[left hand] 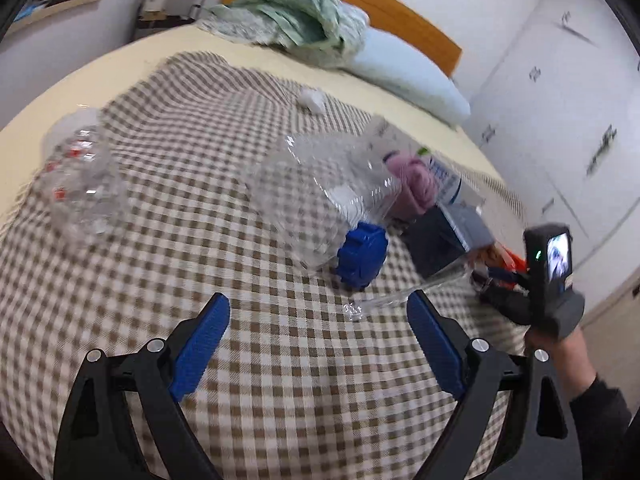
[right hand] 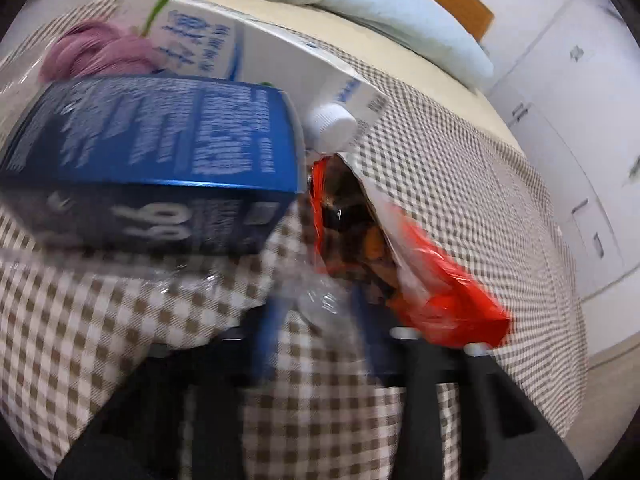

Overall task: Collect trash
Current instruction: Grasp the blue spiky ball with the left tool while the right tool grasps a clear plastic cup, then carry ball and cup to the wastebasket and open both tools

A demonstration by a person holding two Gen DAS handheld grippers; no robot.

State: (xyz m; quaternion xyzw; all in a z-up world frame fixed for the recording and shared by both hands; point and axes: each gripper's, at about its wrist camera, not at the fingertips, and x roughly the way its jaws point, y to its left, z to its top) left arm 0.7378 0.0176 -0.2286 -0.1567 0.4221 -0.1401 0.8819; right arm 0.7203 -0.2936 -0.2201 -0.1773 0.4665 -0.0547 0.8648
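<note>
On the checked bedspread [left hand: 240,360] lies a clear bottle with a blue cap [left hand: 332,200], just ahead of my left gripper [left hand: 319,332], which is open and holds nothing. A second crushed clear bottle [left hand: 80,184] lies far left. A white tissue wad [left hand: 312,98] sits further back. My right gripper [right hand: 320,320] is blurred. Its fingers stand close on either side of a flattened clear plastic bottle [right hand: 320,300], which also shows as the flattened bottle [left hand: 404,294] in the left wrist view. A red snack bag [right hand: 440,300] lies just to its right.
A blue box [right hand: 152,160], a white carton with a white cap [right hand: 240,48] and a pink cloth [right hand: 100,52] are piled ahead of the right gripper. A pillow [left hand: 408,76], a green blanket [left hand: 296,16] and the headboard are behind. White cabinets [left hand: 560,120] line the right.
</note>
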